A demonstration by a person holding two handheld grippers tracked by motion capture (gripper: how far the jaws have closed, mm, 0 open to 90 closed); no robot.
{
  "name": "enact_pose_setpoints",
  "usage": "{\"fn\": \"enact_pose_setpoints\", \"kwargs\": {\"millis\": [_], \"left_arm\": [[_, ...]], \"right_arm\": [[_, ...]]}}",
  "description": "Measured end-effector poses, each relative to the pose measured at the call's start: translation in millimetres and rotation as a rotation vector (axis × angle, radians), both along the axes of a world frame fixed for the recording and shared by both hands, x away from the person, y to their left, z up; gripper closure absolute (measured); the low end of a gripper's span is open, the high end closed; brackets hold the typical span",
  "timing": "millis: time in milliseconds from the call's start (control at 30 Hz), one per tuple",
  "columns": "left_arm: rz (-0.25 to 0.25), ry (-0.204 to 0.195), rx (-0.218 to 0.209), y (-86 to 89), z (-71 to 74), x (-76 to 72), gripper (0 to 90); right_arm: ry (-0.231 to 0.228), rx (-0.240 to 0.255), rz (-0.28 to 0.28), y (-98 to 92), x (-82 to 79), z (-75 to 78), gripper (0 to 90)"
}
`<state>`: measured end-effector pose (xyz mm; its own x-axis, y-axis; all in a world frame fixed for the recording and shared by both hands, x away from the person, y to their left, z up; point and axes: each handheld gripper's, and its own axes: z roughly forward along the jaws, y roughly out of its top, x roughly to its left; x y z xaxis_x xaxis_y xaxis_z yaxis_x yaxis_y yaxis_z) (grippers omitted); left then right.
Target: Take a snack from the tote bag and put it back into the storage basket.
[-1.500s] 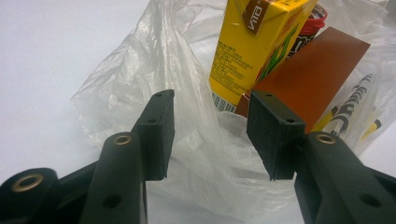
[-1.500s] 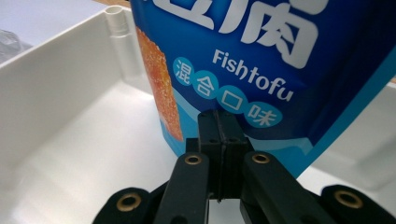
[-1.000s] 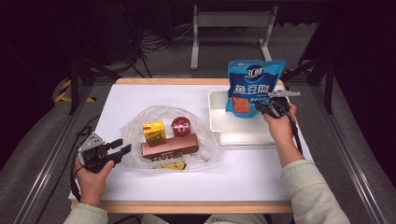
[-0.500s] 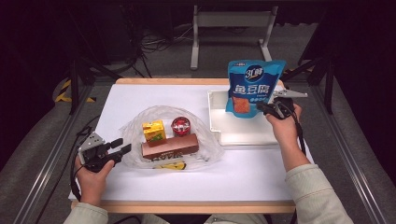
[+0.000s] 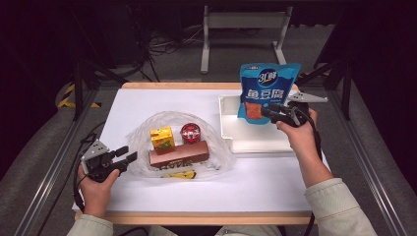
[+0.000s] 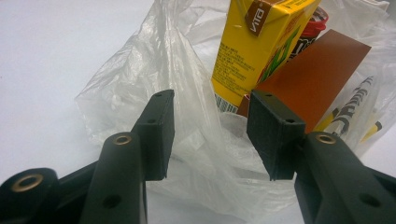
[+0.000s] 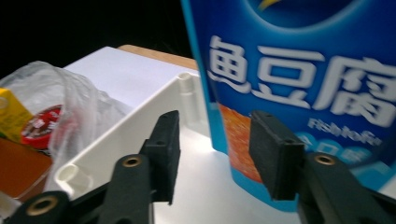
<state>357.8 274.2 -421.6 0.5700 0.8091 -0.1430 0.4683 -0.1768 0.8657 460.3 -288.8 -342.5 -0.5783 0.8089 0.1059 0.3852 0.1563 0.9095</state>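
Note:
A blue snack pouch (image 5: 265, 93) stands upright at the back of the white tray (image 5: 255, 142). My right gripper (image 5: 268, 112) is at its lower right part. Its jaws have just been opening, and in the right gripper view (image 7: 215, 126) they stand apart in front of the pouch (image 7: 299, 70) with no pad pressing on it. My left gripper (image 5: 127, 153) rests open at the left edge of a clear plastic bag (image 5: 216, 157). In the left gripper view (image 6: 210, 100) the crumpled plastic (image 6: 140, 70) lies loose between the jaws.
On the bag lie a yellow juice carton (image 5: 162, 138), a red can (image 5: 190, 132), a brown box (image 5: 179, 155) and a yellow-black packet (image 5: 179, 173). The tray's near rim (image 7: 126, 135) stands between the bag and the pouch. Bare white tabletop lies in front.
The right gripper's jaws have opened off the pouch, and the hand has lifted slightly. The pouch stays upright in the tray. The left hand has not moved.

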Motion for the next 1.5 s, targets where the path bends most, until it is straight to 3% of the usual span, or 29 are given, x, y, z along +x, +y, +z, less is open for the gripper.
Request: {"fn": "enact_pose_setpoints", "kwargs": {"millis": [333,500,633,900,1200,1500], "left_arm": [[-0.002,-0.004,0.004,0.6,0.3,-0.4,52.0],[-0.003,-0.001,0.000,-0.4,0.1,0.4,52.0],[-0.006,0.000,0.001,-1.0,0.1,0.8,52.0],[-0.004,0.001,-0.002,-1.2,0.2,0.7,52.0],[-0.002,0.000,0.004,-0.3,0.2,-0.5,51.9],[0.000,-0.001,0.004,2.0,0.4,-3.8,51.9]], "right_arm": [[-0.036,0.018,0.095,25.7,-6.3,14.3,39.8],[-0.108,0.053,0.120,38.2,-7.8,20.4,34.6],[-0.100,0.035,0.155,47.6,-9.7,28.2,35.9],[-0.137,0.002,0.207,66.7,-12.0,39.4,35.3],[-0.127,0.001,0.258,90.6,-10.7,48.1,29.5],[-0.135,-0.016,0.317,112.1,-10.5,53.3,31.6]]}}
